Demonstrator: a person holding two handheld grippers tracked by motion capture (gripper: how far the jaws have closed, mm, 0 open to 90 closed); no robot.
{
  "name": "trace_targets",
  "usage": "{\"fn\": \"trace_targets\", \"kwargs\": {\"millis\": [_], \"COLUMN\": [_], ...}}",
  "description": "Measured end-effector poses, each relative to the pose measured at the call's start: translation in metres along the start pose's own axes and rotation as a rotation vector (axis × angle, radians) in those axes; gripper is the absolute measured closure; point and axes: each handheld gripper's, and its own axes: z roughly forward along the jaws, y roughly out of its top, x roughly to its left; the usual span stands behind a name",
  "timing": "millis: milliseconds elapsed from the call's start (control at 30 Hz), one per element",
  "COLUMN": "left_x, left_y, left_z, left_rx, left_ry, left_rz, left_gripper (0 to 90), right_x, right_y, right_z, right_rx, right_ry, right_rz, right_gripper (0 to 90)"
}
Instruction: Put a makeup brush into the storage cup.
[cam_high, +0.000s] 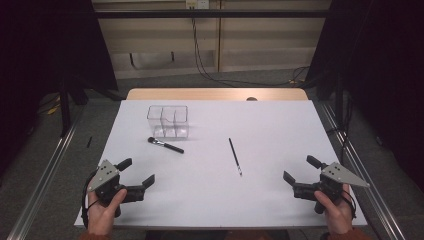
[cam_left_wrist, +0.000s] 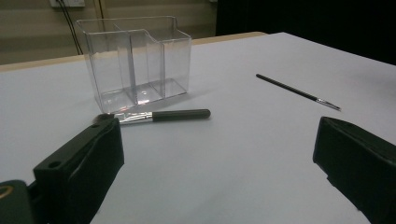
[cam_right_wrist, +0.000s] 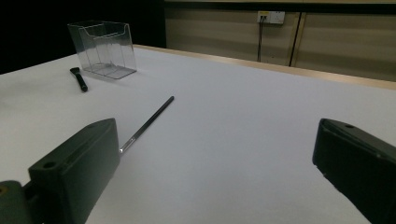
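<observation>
High view showed the white table (cam_high: 210, 200) as the biggest thing, its wooden far edge bare beyond the white sheet. Next in size came the clear plastic organizer (cam_high: 168, 121), standing upright on the far left part of the table, with several compartments, all see-through. Both tongs sat at the near edge, well apart from each other. The left gripper (cam_high: 136, 171) was held in the person's left hand (cam_high: 104, 212), its jaws spread wide with nothing between them. The right gripper (cam_high: 300, 169), in the right hand (cam_high: 334, 212), likewise had its jaws wide apart and gripped nothing. A short makeup brush (cam_high: 165, 145) with a black handle and silver ferrule lay flat just in front of the organizer, near it but apart, its bristle end pointing left. Thinnest of all, a slim black liner brush (cam_high: 235, 156) lay near the table's middle, its metal tip toward the person, closer to the right gripper than the left.
</observation>
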Motion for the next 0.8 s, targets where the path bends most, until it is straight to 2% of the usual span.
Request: {"fn": "trace_targets", "kwargs": {"millis": [267, 433, 567, 633, 733, 800], "left_x": [0.004, 0.012, 0.016, 0.019, 0.024, 0.025], "left_y": [0.007, 0.014, 0.016, 0.019, 0.02, 0.022], "left_z": [0.008, 0.016, 0.02, 0.026, 0.035, 0.038], "left_rx": [-0.008, -0.022, -0.016, -0.003, 0.003, 0.003], "left_ry": [-0.029, -0.032, -0.033, -0.053, -0.046, -0.039], "left_rz": [0.017, 0.007, 0.013, 0.021, 0.017, 0.03], "left_gripper": [2.0, 1.9, 1.9, 2.0, 1.9, 2.0], "right_x": [0.002, 0.003, 0.004, 0.004, 0.005, 0.006], "right_y": [0.0, 0.0, 0.0, 0.0, 0.0, 0.0], "right_z": [0.0, 0.001, 0.001, 0.002, 0.002, 0.002], "right_rx": [0.005, 0.005, 0.007, 0.011, 0.011, 0.012], "right_ry": [0.005, 0.013, 0.013, 0.016, 0.018, 0.023], "right_rz": [-0.004, -0.012, -0.012, -0.017, -0.017, -0.021], "right_gripper": [0.0, 0.0, 0.0, 0.0, 0.0, 0.0]}}
